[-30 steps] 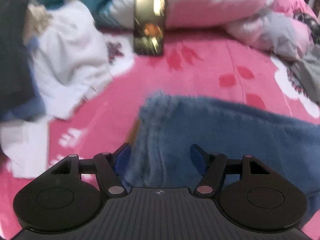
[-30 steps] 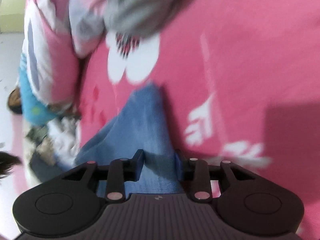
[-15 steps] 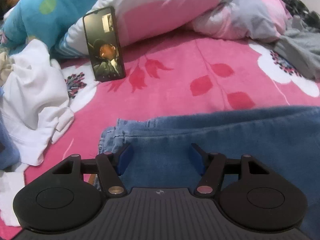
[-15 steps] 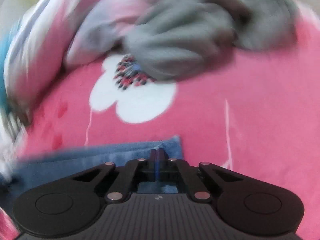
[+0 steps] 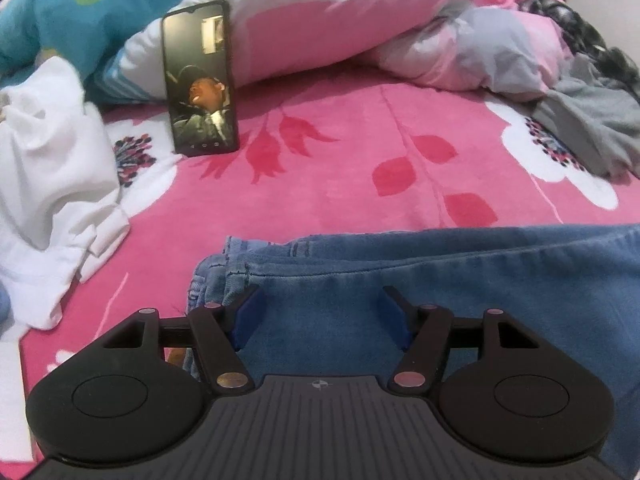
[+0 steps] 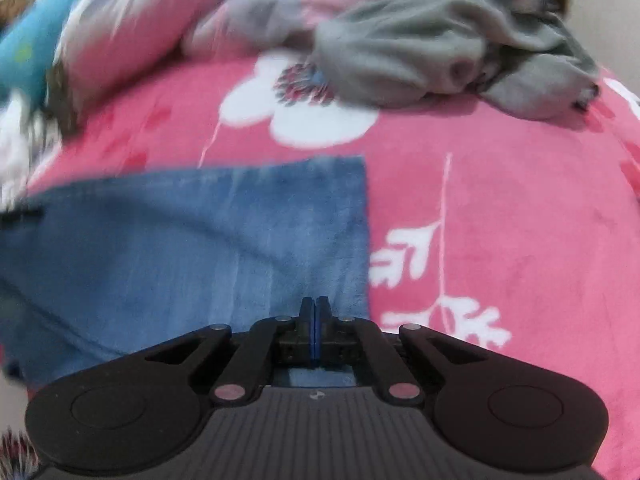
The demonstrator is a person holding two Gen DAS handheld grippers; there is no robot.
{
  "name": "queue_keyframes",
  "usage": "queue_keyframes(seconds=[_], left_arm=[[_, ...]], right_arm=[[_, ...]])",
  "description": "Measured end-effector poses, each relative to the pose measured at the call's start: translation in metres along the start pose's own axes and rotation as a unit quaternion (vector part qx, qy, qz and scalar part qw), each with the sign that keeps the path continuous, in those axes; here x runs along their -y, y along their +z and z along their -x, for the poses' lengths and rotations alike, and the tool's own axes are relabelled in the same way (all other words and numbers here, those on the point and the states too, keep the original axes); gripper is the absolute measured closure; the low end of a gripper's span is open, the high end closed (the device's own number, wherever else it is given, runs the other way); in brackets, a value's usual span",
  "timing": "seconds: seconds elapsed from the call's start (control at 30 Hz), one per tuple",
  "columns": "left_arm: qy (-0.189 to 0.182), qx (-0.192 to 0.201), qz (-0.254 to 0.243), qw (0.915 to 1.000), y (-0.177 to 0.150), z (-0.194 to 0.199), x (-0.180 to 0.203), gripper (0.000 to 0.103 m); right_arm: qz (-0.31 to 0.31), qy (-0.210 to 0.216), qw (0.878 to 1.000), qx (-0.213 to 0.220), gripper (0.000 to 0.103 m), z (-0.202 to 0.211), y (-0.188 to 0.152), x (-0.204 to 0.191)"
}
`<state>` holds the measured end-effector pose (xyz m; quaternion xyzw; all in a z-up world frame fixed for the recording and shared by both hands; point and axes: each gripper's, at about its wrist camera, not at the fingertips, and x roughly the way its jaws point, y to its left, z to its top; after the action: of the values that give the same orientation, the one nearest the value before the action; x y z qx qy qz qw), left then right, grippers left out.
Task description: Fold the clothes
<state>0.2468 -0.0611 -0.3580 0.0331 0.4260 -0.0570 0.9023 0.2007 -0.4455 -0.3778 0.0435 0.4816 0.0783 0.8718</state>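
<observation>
Blue jeans [image 5: 460, 280] lie flat across a pink flowered bedspread [image 5: 340, 184]. My left gripper [image 5: 320, 312] hovers open just over the bunched end of the jeans, its blue pads [image 5: 248, 316] spread wide with denim below them and nothing pinched. In the right wrist view the other end of the jeans [image 6: 180, 240] shows a straight cut edge at the right. My right gripper [image 6: 315, 308] is shut above that end, close to the edge, and no fabric shows between its pads. That view is blurred by motion.
A phone [image 5: 199, 84] with a lit screen leans against a pink and white pillow [image 5: 320, 12]. A crumpled white garment [image 5: 52, 184] lies at the left. A grey garment [image 5: 592, 128] [image 6: 440, 48] is heaped at the far right by a rumpled quilt [image 5: 480, 52].
My right gripper has gone from part open around the denim to fully shut, and its view has rolled and swung across the jeans. My left gripper has sunk a little and stayed open.
</observation>
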Motion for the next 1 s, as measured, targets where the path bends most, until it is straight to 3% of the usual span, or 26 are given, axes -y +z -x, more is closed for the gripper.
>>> queue_keyframes(seconds=[0.13, 0.3, 0.47, 0.6, 0.67, 0.73, 0.77, 0.83, 0.93, 0.97, 1.0], left_arm=[[-0.031, -0.014, -0.01, 0.9994, 0.005, 0.002, -0.009, 0.038], [-0.074, -0.022, 0.009, 0.997, 0.011, 0.019, -0.029, 0.038], [-0.091, -0.021, 0.033, 0.995, 0.014, 0.043, -0.049, 0.038], [-0.121, -0.005, -0.017, 0.9925, 0.011, 0.059, -0.037, 0.038], [-0.142, 0.003, -0.063, 0.9879, 0.007, 0.062, -0.019, 0.038], [-0.173, 0.012, -0.111, 0.9786, 0.003, 0.062, 0.003, 0.038], [-0.188, 0.013, -0.128, 0.9737, 0.002, 0.061, 0.013, 0.038], [-0.207, 0.005, -0.155, 0.966, -0.003, 0.052, 0.032, 0.038], [-0.222, -0.017, -0.191, 0.956, -0.013, 0.037, 0.055, 0.038], [-0.218, -0.029, -0.202, 0.9543, -0.017, 0.03, 0.061, 0.038], [-0.212, -0.039, -0.211, 0.9533, -0.022, 0.024, 0.064, 0.038]], right_arm=[[-0.025, -0.058, 0.998, -0.012, 0.103, 0.029, 0.01, -0.025], [-0.011, -0.008, 1.0, 0.003, 0.103, 0.067, -0.004, -0.085], [-0.015, 0.022, 1.0, -0.013, 0.102, 0.051, -0.008, -0.143], [-0.058, 0.038, 0.998, -0.009, 0.102, 0.042, -0.003, -0.16], [-0.141, 0.044, 0.989, -0.009, 0.101, 0.043, -0.007, -0.146], [-0.267, 0.045, 0.963, -0.011, 0.085, 0.044, -0.023, -0.119], [-0.337, 0.044, 0.941, -0.009, 0.07, 0.045, -0.035, -0.102], [-0.47, 0.043, 0.882, 0.002, 0.065, 0.043, -0.064, -0.07], [-0.599, 0.068, 0.797, 0.035, 0.054, 0.035, -0.103, -0.037], [-0.627, 0.074, 0.774, 0.045, 0.054, 0.032, -0.112, -0.029], [-0.639, 0.08, 0.763, 0.056, 0.053, 0.027, -0.117, -0.024]])
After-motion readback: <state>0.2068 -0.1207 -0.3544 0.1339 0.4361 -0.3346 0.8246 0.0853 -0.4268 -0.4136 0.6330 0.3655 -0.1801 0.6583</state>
